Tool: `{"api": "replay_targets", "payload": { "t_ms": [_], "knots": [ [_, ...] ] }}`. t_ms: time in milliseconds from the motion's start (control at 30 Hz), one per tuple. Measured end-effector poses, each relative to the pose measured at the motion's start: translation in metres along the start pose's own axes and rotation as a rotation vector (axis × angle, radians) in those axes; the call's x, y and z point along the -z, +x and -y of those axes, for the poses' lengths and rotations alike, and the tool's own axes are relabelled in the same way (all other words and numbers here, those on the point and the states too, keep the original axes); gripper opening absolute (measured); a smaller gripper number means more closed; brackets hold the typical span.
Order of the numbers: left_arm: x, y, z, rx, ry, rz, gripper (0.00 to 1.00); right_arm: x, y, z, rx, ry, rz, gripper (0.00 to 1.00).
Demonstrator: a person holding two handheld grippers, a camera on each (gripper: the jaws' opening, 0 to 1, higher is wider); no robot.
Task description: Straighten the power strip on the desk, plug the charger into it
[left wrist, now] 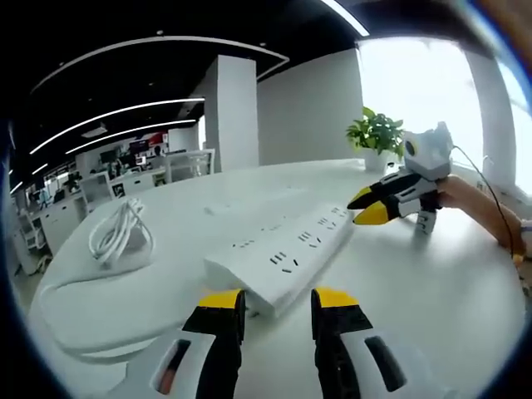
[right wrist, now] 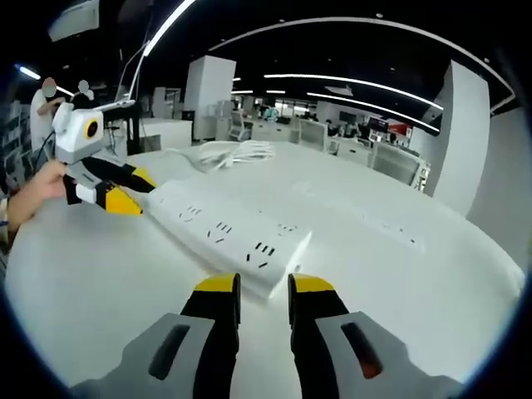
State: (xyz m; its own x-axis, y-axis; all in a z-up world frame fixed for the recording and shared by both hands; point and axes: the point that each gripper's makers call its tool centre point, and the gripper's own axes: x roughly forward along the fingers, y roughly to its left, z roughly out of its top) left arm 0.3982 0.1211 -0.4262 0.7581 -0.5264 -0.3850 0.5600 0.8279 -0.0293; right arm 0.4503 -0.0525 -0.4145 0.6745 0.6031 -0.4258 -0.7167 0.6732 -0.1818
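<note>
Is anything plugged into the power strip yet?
No. The power strip lies flat on the desk with every visible socket empty; the coiled white cable rests apart from it.

An open office: white columns (left wrist: pixel 233 112), ceiling light strips (right wrist: pixel 349 81), desk rows (right wrist: pixel 332 137), a bright window (left wrist: pixel 420 87).
</note>
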Motion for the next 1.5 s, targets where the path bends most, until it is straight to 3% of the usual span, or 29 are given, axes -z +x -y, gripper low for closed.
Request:
{"api": "replay_targets", "payload": {
  "t_ms": [433,633,1500],
  "knots": [
    [0.000,0.003,-0.003,-0.006,-0.019,0.014,0.30,0.004,0.005,-0.002,0.003,-0.029,-0.045,0.22],
    [0.001,0.004,-0.005,-0.044,0.027,0.007,0.28,0.004,0.004,-0.002,0.008,-0.028,-0.051,0.21],
    [0.003,-0.004,-0.007,0.006,0.035,0.001,0.27,0.007,-0.008,-0.016,0.014,-0.019,-0.047,0.17]
  ]
}}
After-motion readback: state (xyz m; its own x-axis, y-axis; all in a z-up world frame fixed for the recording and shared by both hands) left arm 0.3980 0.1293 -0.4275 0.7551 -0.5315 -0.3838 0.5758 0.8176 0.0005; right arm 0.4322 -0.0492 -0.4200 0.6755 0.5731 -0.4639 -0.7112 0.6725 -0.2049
